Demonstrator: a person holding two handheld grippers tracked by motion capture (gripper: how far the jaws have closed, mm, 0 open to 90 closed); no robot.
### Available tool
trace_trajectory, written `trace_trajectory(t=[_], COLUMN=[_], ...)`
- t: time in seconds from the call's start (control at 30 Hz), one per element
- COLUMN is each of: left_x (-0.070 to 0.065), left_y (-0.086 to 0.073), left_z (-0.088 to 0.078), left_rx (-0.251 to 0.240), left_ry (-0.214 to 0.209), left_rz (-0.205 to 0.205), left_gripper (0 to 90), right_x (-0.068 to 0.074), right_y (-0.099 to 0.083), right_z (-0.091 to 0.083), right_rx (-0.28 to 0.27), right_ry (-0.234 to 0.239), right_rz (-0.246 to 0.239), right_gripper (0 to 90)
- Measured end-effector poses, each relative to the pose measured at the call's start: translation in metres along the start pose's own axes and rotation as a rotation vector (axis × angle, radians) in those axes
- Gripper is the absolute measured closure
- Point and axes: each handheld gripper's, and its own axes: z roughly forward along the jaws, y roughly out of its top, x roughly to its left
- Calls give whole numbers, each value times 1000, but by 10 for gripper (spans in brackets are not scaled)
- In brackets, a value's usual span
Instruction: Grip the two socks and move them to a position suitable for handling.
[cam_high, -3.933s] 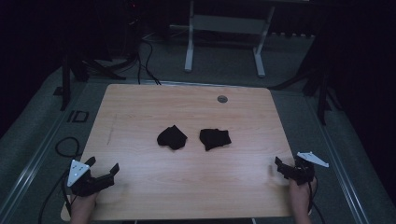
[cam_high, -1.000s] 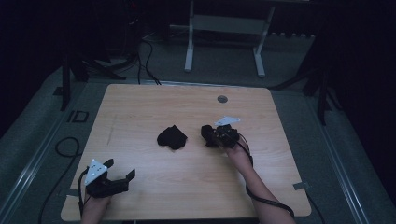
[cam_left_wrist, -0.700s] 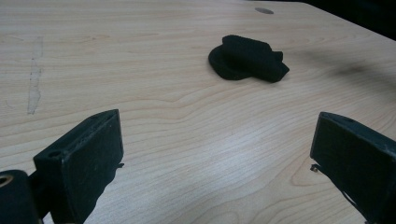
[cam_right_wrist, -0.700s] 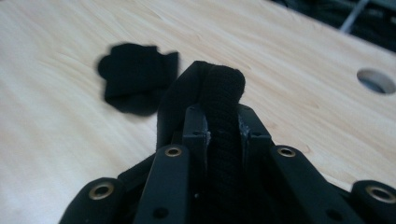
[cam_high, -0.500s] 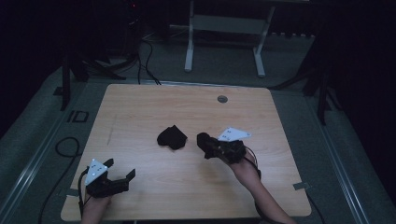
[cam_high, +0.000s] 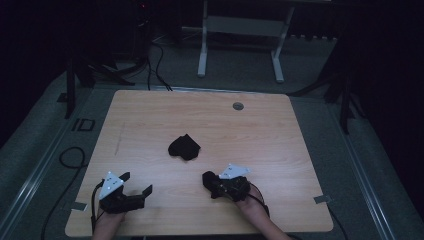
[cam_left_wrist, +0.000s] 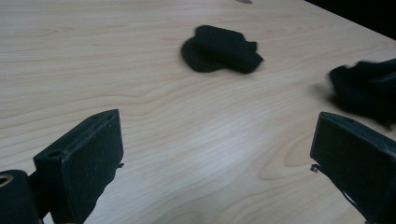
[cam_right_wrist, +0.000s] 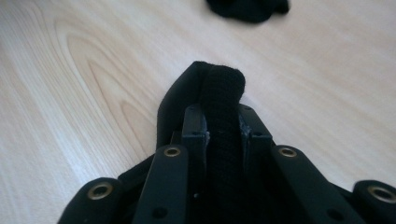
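Two black folded cloths, sock-like, are in play. One cloth (cam_high: 184, 147) lies flat near the middle of the wooden table (cam_high: 280, 135); it also shows in the left gripper view (cam_left_wrist: 219, 49) and at the top of the right gripper view (cam_right_wrist: 250, 8). My right gripper (cam_high: 216, 184) is shut on the other black cloth (cam_right_wrist: 224, 93), low over the table's front. That held cloth (cam_left_wrist: 369, 88) appears blurred at the right of the left gripper view. My left gripper (cam_high: 136, 189) rests at the front left, jaws wide open, nothing between them.
A round grey grommet (cam_high: 238, 106) sits near the table's far edge. Beyond the table stand a white desk frame (cam_high: 240, 45) and cables on grey carpet. Bare wood lies between the two grippers.
My right gripper has carried its black cloth from beside the other cloth toward the table's front edge, nearer the person. The left gripper has stayed put.
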Motion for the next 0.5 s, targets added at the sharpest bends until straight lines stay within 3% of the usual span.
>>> trace_trajectory(t=[0.07, 0.2, 0.33, 0.43, 0.5], left_x=[-4, -11, -18, -23, -29], left_y=[0, 0, 1, 4, 6], left_z=[2, 9, 14, 18, 22], left_rx=[9, 37, 52, 64, 71], left_ry=[-20, -55, -84, -118, -135], left_rz=[-2, -6, -11, -4, 5], left_gripper=[29, 30, 39, 51, 67], right_x=[0, -3, -6, -10, -15], right_y=[-4, -6, -3, 4, 9], right_z=[6, 7, 1, -15, -30], right_rx=[19, 4, 1, -32, -70], right_ry=[-5, 4, 42, 69, 41], right_rz=[1, 25, 71, 88, 89], right_gripper=[754, 726, 550, 409, 356])
